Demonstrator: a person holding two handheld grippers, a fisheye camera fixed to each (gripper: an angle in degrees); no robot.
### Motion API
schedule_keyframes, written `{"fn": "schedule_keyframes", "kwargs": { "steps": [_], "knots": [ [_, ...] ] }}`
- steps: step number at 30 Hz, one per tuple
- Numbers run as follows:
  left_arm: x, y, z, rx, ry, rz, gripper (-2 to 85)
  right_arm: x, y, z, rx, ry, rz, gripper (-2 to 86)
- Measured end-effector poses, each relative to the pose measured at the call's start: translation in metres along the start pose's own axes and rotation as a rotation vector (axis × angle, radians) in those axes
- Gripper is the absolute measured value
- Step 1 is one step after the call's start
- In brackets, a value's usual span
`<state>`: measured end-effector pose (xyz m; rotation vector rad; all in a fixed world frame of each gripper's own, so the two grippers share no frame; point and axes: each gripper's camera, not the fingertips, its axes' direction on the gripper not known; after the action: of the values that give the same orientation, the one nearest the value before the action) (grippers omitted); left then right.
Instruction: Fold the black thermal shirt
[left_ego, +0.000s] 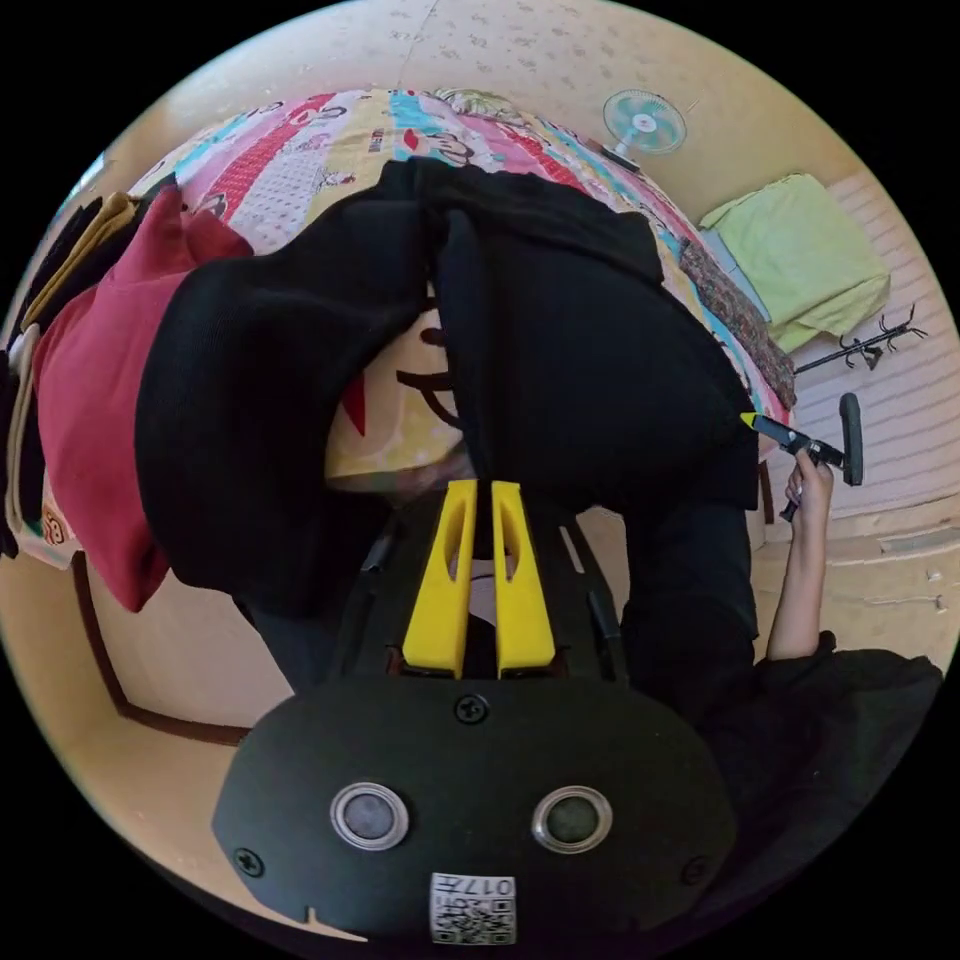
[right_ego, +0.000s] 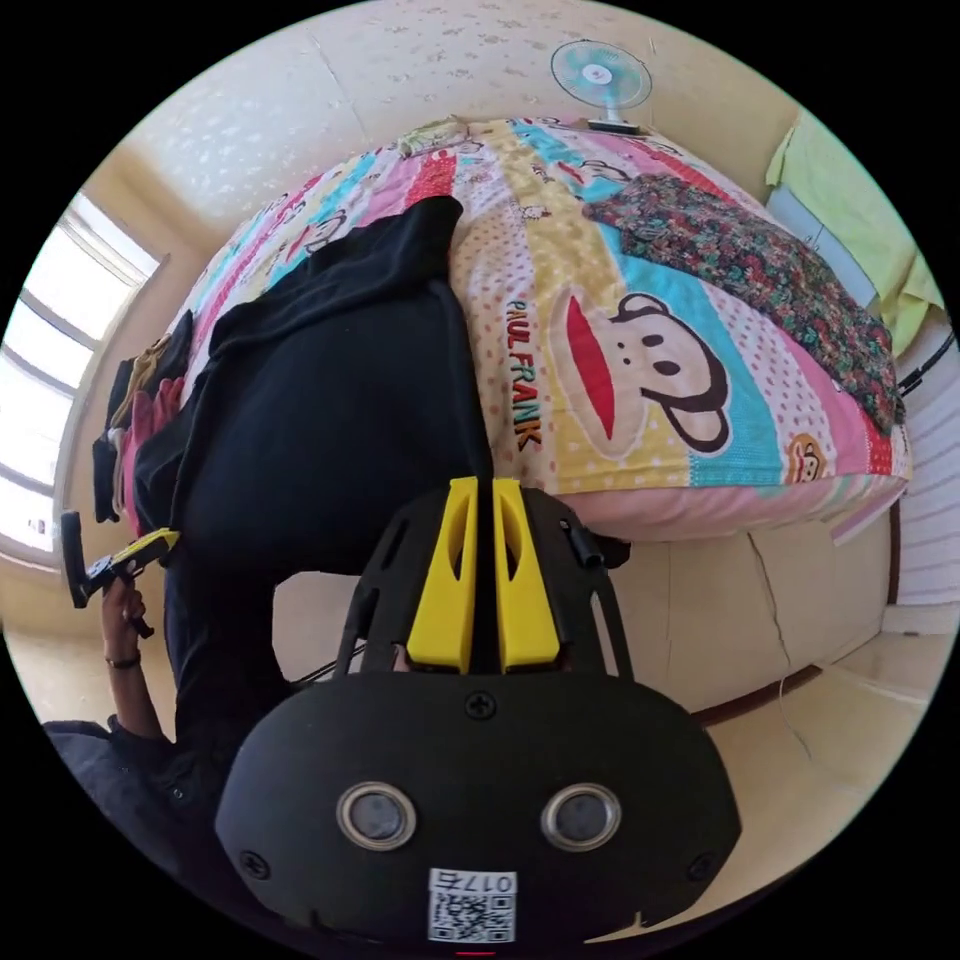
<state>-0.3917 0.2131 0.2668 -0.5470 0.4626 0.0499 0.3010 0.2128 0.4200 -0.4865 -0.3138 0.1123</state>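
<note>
The black thermal shirt (left_ego: 580, 350) lies over the near edge of a bed with a cartoon-print cover (left_ego: 300, 170), part of it hanging down the side. In the left gripper view my left gripper (left_ego: 477, 492) has its yellow jaws pressed together on the shirt's near edge. My right gripper (left_ego: 775, 430), held in a hand, touches the shirt's far right corner. In the right gripper view my right gripper (right_ego: 478, 492) is shut on the edge of the shirt (right_ego: 330, 430). There my left gripper (right_ego: 135, 555) sits at the shirt's left side.
A dark red garment (left_ego: 90, 400) and a pile of other clothes (right_ego: 140, 400) lie beside the shirt on the bed. A floral cloth (right_ego: 760, 270) lies on the cover (right_ego: 640, 350). A fan (right_ego: 598, 75) stands behind the bed, with green bedding (left_ego: 800, 250) to one side.
</note>
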Motion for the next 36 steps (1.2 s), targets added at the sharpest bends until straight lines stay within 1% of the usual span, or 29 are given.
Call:
{"fn": "schedule_keyframes", "kwargs": {
  "steps": [1,2,3,4,6,7,8,9,10,12,14,16,18,19,21,24,28,31,32,33,35,36],
  "knots": [
    [-0.007,0.003,-0.003,0.004,0.028,-0.007,1.7,-0.004,-0.001,0.004,-0.034,-0.046,-0.016,3.4],
    [-0.022,0.012,-0.013,0.052,0.09,-0.036,2.6,-0.007,0.001,0.002,-0.023,-0.047,-0.021,3.4],
    [-0.039,0.023,-0.027,0.126,0.168,-0.077,4.5,-0.014,0.007,-0.004,0.014,-0.018,-0.029,3.4],
    [-0.048,0.029,-0.033,0.164,0.21,-0.101,5.6,-0.02,0.012,-0.01,0.04,0.025,-0.036,3.3],
    [-0.085,0.046,-0.048,0.281,0.352,-0.21,10.4,-0.027,0.013,-0.015,0.029,0.059,-0.043,3.3],
    [-0.094,0.05,-0.049,0.306,0.381,-0.246,11.8,-0.029,0.011,-0.016,0.007,0.054,-0.044,3.3],
    [-0.113,0.057,-0.049,0.353,0.461,-0.317,12.7,-0.03,0.01,-0.016,-0.003,0.046,-0.043,3.3],
    [-0.131,0.065,-0.046,0.403,0.566,-0.393,13.2,-0.033,0.008,-0.019,-0.009,0.028,-0.045,3.2],
    [-0.14,0.069,-0.043,0.427,0.62,-0.434,13.4,-0.036,0.006,-0.022,-0.005,0.014,-0.044,3.2],
    [-0.165,0.09,-0.031,0.489,0.783,-0.579,13.6,-0.042,0.006,-0.029,-0.004,0.008,-0.048,3.2],
    [-0.175,0.104,-0.026,0.518,0.85,-0.619,13.5,-0.05,0.008,-0.036,0.006,0.023,-0.067,3.2],
    [-0.182,0.117,-0.034,0.53,0.804,-0.608,12.6,-0.056,0.013,-0.044,0.017,0.062,-0.081,3.1],
    [-0.188,0.134,-0.054,0.533,0.654,-0.594,12.6,-0.056,0.015,-0.049,0.022,0.072,-0.073,3.1],
    [-0.189,0.138,-0.06,0.537,0.618,-0.586,12.7,-0.055,0.016,-0.052,0.028,0.055,-0.068,3.1],
    [-0.2,0.154,-0.075,0.515,0.479,-0.617,13.5,-0.053,0.017,-0.055,0.036,0.007,-0.059,3.0],
    [-0.212,0.172,-0.085,0.563,0.396,-0.652,16.2,-0.051,0.017,-0.057,0.043,-0.088,-0.044,3.0],
    [-0.215,0.165,-0.072,0.517,0.372,-0.646,16.1,-0.057,0.02,-0.061,0.045,-0.139,-0.053,2.9],
    [-0.2,0.156,-0.058,0.512,0.362,-0.616,12.7,-0.063,0.025,-0.069,0.034,-0.121,-0.057,2.7],
    [-0.192,0.156,-0.059,0.525,0.32,-0.623,10.7,-0.064,0.026,-0.072,0.036,-0.116,-0.059,2.7],
    [-0.183,0.156,-0.063,0.544,0.304,-0.578,8.6,-0.069,0.031,-0.08,0.053,-0.114,-0.083,2.6],
    [-0.17,0.16,-0.072,0.58,0.333,-0.516,5.4,-0.083,0.041,-0.097,0.102,-0.154,-0.19,2.6],
    [-0.16,0.164,-0.083,0.603,0.332,-0.483,4.3,-0.096,0.047,-0.108,0.13,-0.196,-0.282,2.6]
  ]
}}
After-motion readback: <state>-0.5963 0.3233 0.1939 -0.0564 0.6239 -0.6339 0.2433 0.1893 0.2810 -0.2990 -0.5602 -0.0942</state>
